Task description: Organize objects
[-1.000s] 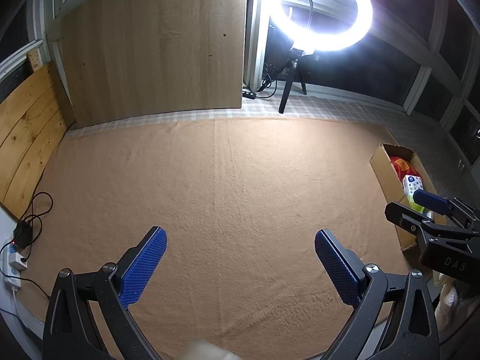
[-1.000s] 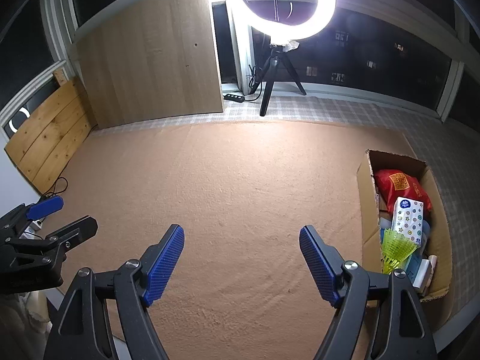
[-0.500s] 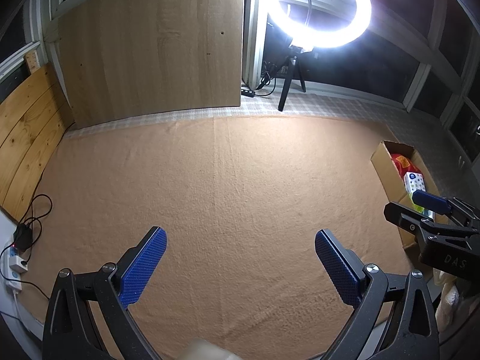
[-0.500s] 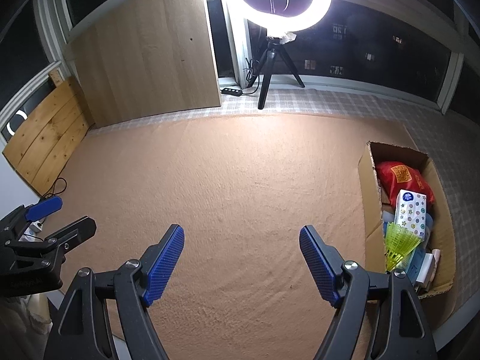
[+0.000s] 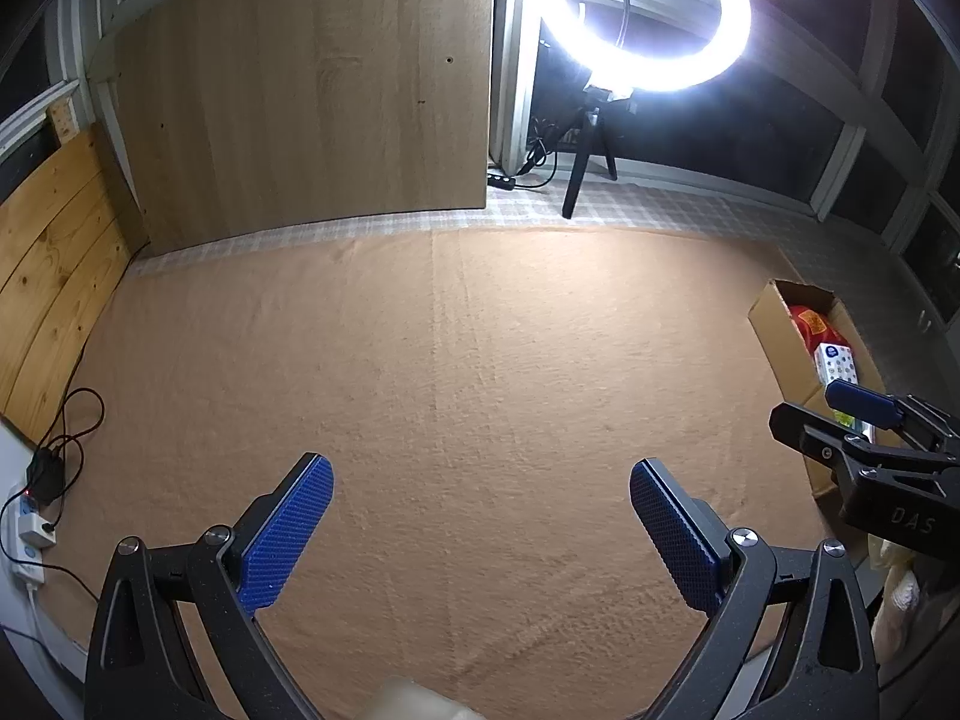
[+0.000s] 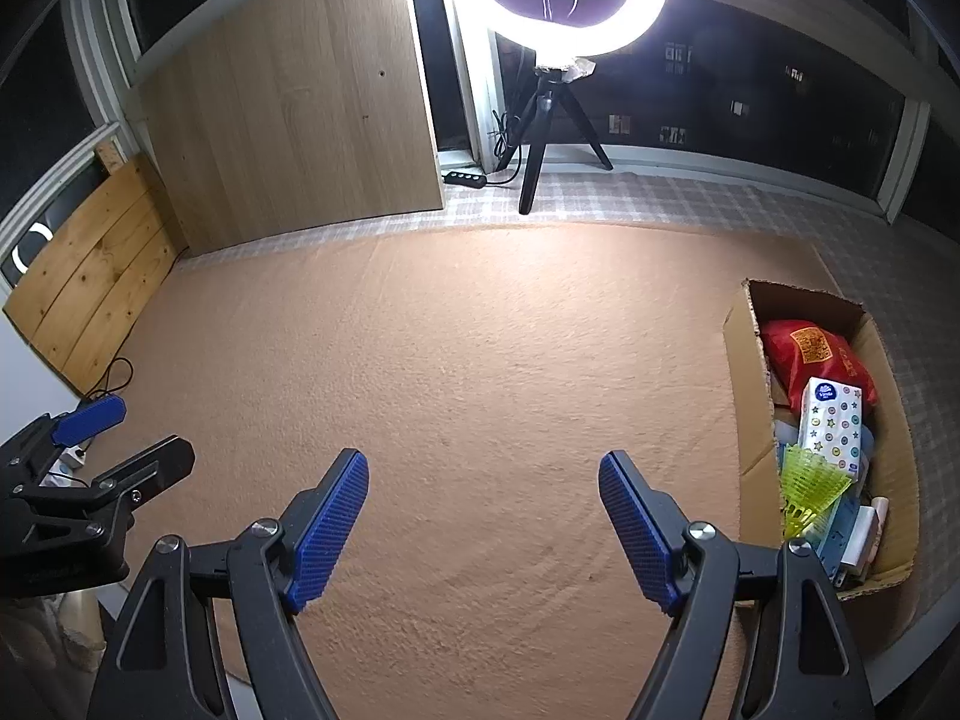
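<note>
My left gripper hangs open over the bare tan carpet, nothing between its blue pads. My right gripper is open too, also empty above the carpet, and shows at the right edge of the left wrist view. An open cardboard box stands on the carpet at the right. It holds a red packet, a white patterned tissue pack, a yellow-green shuttlecock and other items partly hidden beneath. The box lies just beyond the right gripper.
A lit ring light on a black tripod stands at the back on checked flooring. A large wooden board leans against the back wall, pine planks at the left. A power strip with cables lies at the carpet's left edge.
The right wrist view has shifted slightly, so the box and ring light sit a little differently in frame. Both grippers stay open and empty; the left one holds still.
</note>
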Demonstrator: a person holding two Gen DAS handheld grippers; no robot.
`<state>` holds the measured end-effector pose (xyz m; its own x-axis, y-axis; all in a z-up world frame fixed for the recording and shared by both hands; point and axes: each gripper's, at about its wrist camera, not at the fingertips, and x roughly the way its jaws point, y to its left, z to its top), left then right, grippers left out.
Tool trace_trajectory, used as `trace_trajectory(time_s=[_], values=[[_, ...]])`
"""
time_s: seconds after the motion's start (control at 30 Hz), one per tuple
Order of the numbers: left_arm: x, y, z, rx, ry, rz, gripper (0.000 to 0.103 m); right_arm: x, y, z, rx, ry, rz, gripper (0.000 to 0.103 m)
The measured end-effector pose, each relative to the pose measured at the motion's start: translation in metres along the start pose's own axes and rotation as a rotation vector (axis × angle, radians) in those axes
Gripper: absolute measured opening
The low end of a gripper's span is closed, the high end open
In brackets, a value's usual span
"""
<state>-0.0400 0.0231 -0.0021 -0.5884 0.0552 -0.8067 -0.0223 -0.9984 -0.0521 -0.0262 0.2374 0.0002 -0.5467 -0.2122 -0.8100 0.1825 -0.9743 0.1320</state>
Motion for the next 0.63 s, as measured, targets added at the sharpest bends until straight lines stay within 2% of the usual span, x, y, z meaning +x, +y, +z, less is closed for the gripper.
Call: trace_trajectory(time_s=[0.63], values=[[0.021, 0.015, -0.008, -0.03, 0.038, 0.015, 0.103, 0.018, 0.004, -0.003, 0.011, 0.05, 0.005, 0.076]])
